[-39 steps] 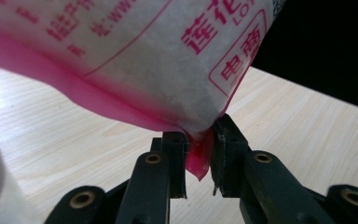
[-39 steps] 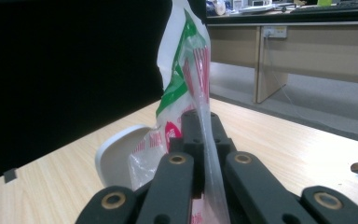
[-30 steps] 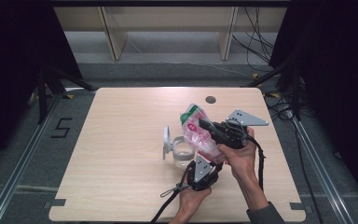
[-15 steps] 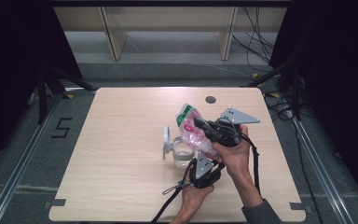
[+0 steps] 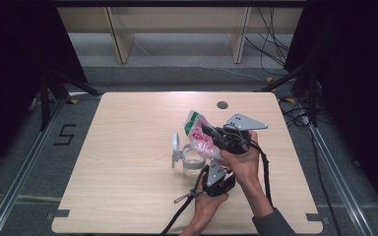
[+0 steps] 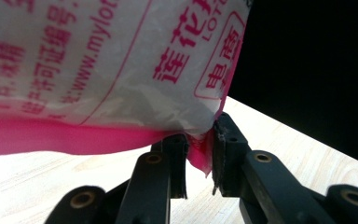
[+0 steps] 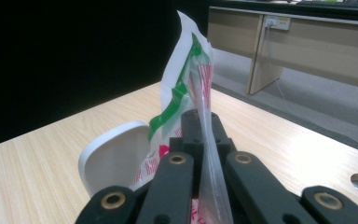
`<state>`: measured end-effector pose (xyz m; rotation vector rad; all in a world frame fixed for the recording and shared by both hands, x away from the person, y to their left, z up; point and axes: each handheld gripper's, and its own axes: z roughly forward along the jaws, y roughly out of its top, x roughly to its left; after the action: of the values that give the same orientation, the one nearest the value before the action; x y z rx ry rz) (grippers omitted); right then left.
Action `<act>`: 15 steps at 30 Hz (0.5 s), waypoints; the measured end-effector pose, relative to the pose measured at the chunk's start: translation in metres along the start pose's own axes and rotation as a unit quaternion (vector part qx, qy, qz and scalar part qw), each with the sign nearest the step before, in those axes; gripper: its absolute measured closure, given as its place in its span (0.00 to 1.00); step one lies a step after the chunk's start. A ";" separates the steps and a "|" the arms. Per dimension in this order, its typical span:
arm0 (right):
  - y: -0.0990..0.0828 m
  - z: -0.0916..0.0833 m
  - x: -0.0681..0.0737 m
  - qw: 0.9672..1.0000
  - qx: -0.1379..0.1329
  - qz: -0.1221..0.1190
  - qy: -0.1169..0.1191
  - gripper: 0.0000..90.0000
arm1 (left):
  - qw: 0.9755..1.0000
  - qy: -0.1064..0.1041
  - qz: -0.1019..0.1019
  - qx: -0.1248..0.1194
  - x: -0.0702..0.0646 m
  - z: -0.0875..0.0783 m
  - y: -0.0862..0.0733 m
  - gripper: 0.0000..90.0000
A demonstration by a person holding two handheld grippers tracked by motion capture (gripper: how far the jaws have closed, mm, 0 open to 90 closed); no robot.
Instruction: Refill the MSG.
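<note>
On the light wooden table (image 5: 128, 162), a plastic bag (image 5: 200, 137) is held up above a clear container (image 5: 192, 161). The left gripper (image 5: 215, 179) and the right gripper (image 5: 211, 133) both pinch the bag.

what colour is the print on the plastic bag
Pink print on the clear plastic bag, with a green strip at one end; left gripper view shows it best.

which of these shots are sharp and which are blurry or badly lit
High view: evenly lit and sharp on the pale wooden table, dark at both sides. Left gripper view: the white plastic bag with pink print is very close and soft, bright against a black background; the left gripper pinches its pink edge. Right gripper view: the right gripper and bag are fairly sharp, the left background black.
</note>
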<state>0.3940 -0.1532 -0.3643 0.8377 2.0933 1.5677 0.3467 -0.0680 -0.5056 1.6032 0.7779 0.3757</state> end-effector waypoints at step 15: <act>-0.001 0.003 0.002 1.000 0.008 0.001 -0.002 1.00 | 1.000 -0.005 -0.003 -0.006 0.000 0.004 -0.001 0.85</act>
<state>0.3941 -0.1496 -0.3661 0.8483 2.1059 1.5521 0.3488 -0.0707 -0.5068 1.5893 0.7710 0.3660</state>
